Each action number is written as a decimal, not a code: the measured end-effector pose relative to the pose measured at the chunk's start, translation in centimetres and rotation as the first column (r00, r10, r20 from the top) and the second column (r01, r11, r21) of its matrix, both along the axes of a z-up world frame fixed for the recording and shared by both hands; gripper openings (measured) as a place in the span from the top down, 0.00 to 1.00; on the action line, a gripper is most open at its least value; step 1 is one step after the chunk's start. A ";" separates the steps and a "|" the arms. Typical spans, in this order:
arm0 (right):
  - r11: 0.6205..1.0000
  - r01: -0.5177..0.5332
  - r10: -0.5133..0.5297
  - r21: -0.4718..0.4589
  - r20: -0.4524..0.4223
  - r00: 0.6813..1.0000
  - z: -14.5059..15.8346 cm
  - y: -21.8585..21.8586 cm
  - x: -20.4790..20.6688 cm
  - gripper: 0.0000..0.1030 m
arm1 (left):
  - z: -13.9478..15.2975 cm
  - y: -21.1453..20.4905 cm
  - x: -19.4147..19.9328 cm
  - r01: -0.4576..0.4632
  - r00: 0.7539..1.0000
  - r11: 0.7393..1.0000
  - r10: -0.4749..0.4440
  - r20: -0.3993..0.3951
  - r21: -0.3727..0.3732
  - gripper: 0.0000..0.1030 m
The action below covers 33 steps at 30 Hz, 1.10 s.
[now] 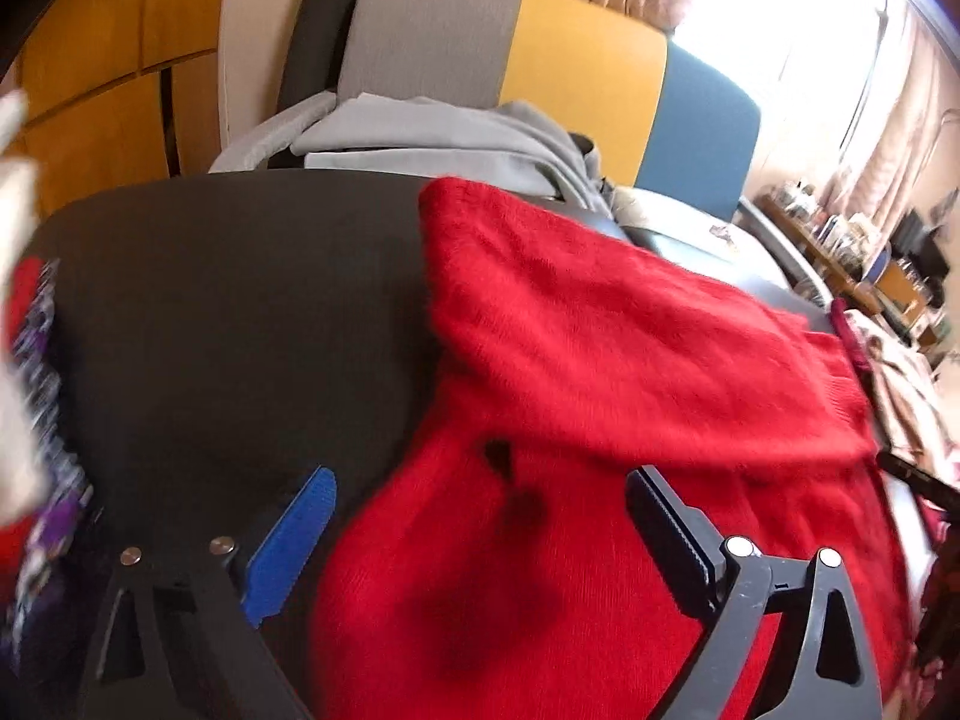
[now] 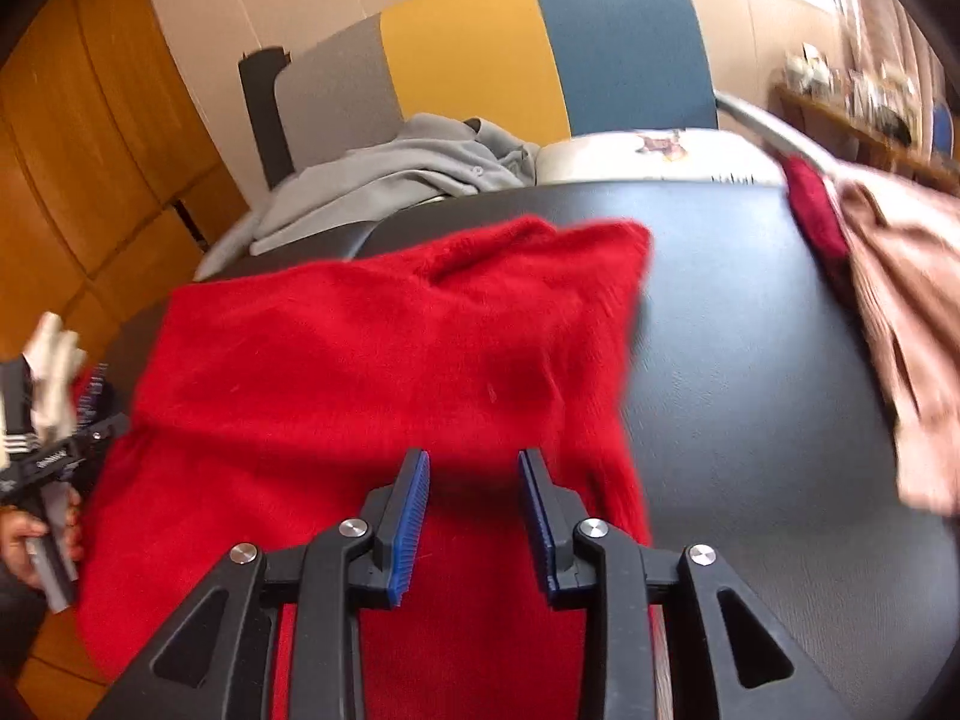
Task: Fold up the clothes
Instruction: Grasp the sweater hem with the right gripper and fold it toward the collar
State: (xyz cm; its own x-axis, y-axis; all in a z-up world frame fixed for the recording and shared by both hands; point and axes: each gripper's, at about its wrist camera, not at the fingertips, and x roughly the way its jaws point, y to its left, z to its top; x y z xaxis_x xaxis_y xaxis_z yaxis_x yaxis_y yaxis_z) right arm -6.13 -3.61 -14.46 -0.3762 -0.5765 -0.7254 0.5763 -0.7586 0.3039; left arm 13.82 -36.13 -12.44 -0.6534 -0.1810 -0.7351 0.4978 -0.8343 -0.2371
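Across the frame's middle, the red sweater (image 2: 384, 354) is lying part-folded; I'm hovering both hand-held grippers, left (image 1: 480, 534) and right (image 2: 474, 516), released, ready.

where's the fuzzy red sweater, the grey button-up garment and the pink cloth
fuzzy red knit sweater (image 2: 384, 348), right wrist view, middle of folded upper layer
grey button-up garment (image 2: 414, 171), right wrist view, crumpled body
pink cloth (image 2: 906, 312), right wrist view, hanging middle

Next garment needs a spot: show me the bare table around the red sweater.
Two free patches on the black table. One lies between the red sweater and the pink garment. The other lies between the sweater and the patterned cloth. The far edge is crowded by the grey garment.
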 end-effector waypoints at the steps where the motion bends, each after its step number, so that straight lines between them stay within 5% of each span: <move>1: 1.000 0.006 -0.006 -0.018 0.022 1.000 -0.1 1.2 0.5 0.70 | 0.0 -0.1 1.5 -0.010 1.000 1.000 0.010 -0.009 0.018 0.05; 5: 0.990 0.094 -0.077 -0.101 0.164 0.983 -1.8 8.1 4.0 0.70 | -0.6 -0.2 7.9 -0.081 0.996 0.993 0.083 -0.020 0.081 0.05; 12: 0.957 0.147 -0.072 -0.249 0.287 0.955 -4.0 13.9 9.7 0.69 | -2.4 2.4 14.7 -0.141 0.990 0.981 0.143 -0.011 0.133 0.04; 21: 0.929 0.042 0.103 -0.367 0.367 0.925 -5.6 11.9 12.8 0.70 | -2.9 7.2 16.0 -0.070 0.997 0.983 0.074 -0.018 0.172 0.02; 30: 0.938 -0.022 0.157 -0.345 0.368 0.916 -6.2 10.3 14.3 0.73 | -3.2 9.3 15.8 -0.055 0.998 0.975 0.060 -0.019 0.214 0.03; 33: 0.934 -0.002 0.169 -0.358 0.435 0.884 -6.7 10.3 14.1 0.73 | -2.8 10.0 15.5 -0.020 1.000 0.978 0.023 -0.012 0.206 0.14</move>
